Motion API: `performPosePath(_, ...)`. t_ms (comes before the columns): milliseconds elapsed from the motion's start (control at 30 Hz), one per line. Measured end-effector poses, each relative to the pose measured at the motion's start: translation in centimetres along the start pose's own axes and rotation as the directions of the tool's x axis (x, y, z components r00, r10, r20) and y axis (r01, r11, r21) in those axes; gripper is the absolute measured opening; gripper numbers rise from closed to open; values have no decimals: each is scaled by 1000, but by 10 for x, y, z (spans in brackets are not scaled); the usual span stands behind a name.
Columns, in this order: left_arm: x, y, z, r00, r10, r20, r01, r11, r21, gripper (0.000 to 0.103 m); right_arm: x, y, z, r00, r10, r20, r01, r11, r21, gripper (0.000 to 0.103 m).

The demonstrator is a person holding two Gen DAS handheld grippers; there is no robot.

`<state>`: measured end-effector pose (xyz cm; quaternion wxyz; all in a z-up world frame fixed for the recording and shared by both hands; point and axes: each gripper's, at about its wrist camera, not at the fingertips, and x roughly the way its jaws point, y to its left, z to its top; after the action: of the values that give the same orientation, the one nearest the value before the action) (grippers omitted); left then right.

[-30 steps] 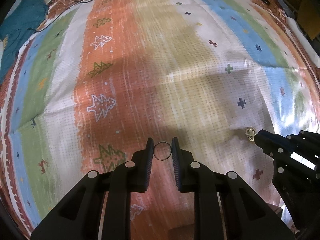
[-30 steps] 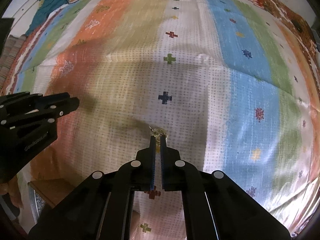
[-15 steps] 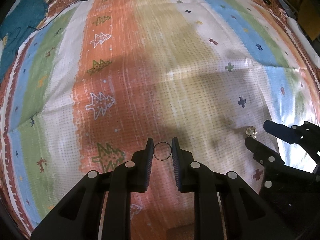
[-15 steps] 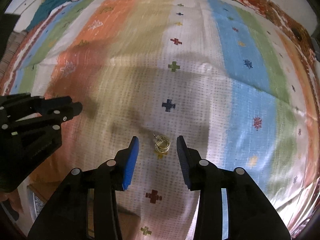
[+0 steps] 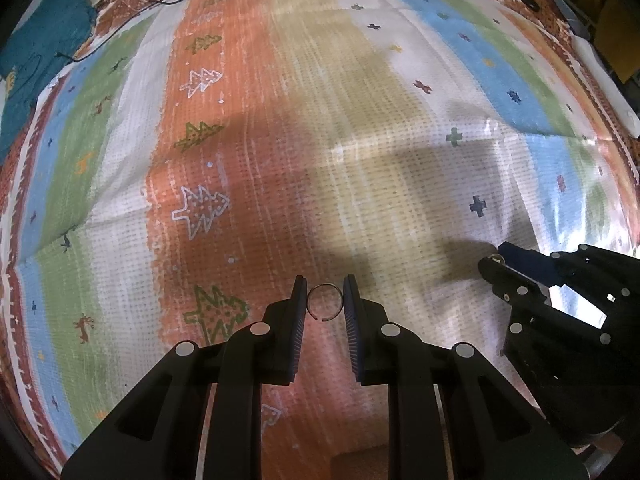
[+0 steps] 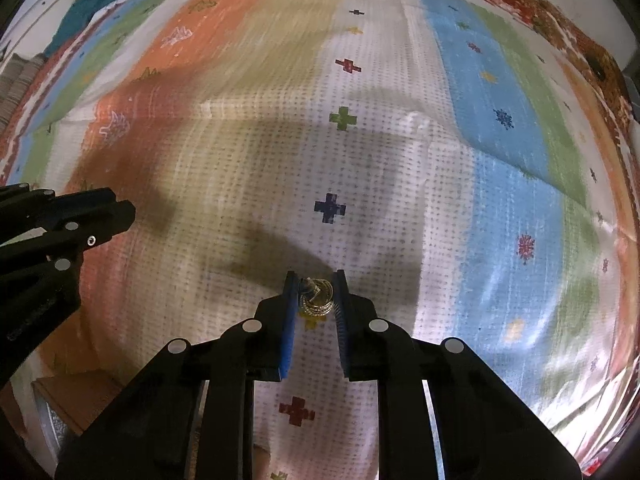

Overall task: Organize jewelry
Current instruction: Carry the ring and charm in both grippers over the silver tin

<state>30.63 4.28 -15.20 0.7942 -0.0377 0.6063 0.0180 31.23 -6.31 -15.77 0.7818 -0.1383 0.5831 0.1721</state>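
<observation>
Holding a thin silver wire ring (image 5: pixel 325 302) tight, our left hand-held gripper (image 5: pixel 325 300) hangs over the striped colourful cloth (image 5: pixel 280 140). Our right hand-held gripper (image 6: pixel 316 294) has just been closing, and its pads now squeeze a small gold ring (image 6: pixel 317 298) on the cloth.

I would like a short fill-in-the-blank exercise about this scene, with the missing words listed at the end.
1. The left tongs hold a thin open ____ of wire.
2. The right tongs close around a small ____-coloured jewelry piece.
3. Both pieces are just above a striped ____ with cross and tree motifs.
4. At the far left corner lies a ____-coloured garment.

Missing words: ring; gold; cloth; teal
</observation>
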Motion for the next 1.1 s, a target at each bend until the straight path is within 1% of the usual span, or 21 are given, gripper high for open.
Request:
performPosePath(133,-9,1,-2,1000,-6,13,6,1000,-7,18,-3,-1,0,1000,0,11,0,1000,9,16)
performPosePath(167,-12,2,-3,1000,-8,18,8,1000,-10,18,-7,-2,-3,1000,-1,15,1,1000,9,11)
performPosePath(467,-35,3,-14,998,-23,53,24,999,-21,18,-22,2,-17,999,15,31,-15,1000,-5,11)
performPosePath(800,-52,1,-18,997,-24,79,25,1000,-17,18,-43,4,-15,997,46,68,-47,999,7,11)
performPosePath(1100,-81,-2,-33,991,-50,126,53,998,-20,18,-74,7,-24,990,53,128,-55,998,11,11)
